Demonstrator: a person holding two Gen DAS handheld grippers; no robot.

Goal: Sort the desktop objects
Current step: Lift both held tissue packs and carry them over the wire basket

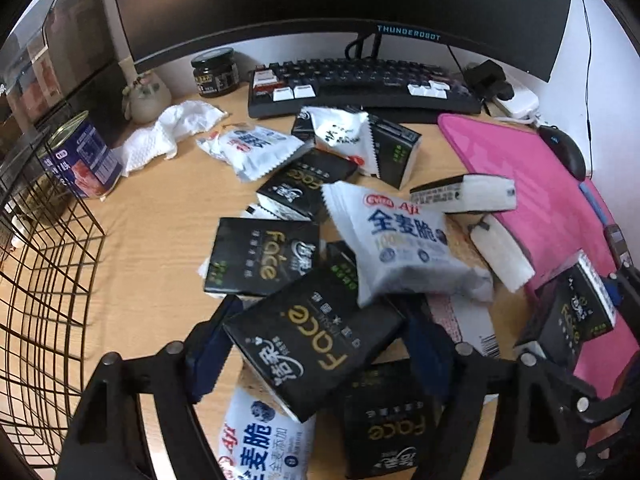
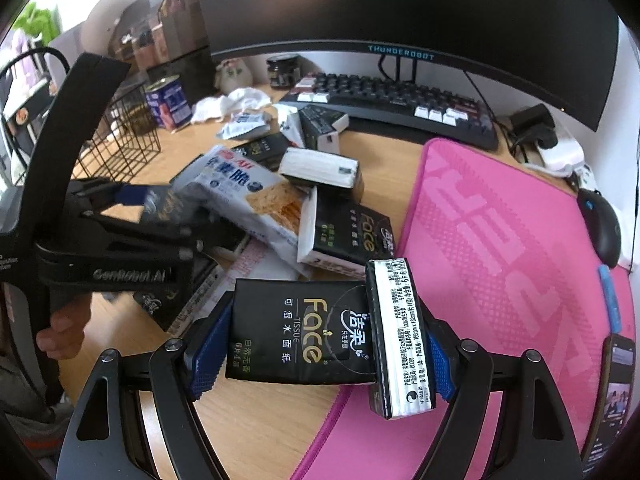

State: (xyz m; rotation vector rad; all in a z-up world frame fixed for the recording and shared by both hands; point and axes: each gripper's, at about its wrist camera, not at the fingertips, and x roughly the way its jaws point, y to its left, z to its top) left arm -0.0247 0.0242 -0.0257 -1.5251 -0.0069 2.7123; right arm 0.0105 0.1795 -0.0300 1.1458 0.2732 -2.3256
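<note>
A pile of black "Face" tissue packs [image 1: 264, 256] and white biscuit packets [image 1: 404, 240] covers the wooden desk [image 1: 160, 208]. My left gripper [image 1: 316, 348] is shut on one black tissue pack [image 1: 312, 344], which is tilted between the blue pads [image 1: 208, 352] above the pile. In the right wrist view that gripper [image 2: 152, 204] shows at the left with a hand under it. My right gripper [image 2: 320, 348] is shut on another black tissue pack [image 2: 300, 332], held over the edge of the pink mat [image 2: 500, 260]. That pack [image 1: 572, 312] also appears at the right of the left wrist view.
A black wire basket [image 1: 40, 260] stands at the left with a blue tin [image 1: 84, 156] beside it. A keyboard [image 1: 360, 88], monitor [image 1: 320, 0], dark jar [image 1: 216, 74] and white cloth [image 1: 168, 136] line the back. A mouse [image 2: 604, 228] and phone [image 2: 616, 392] lie at the right.
</note>
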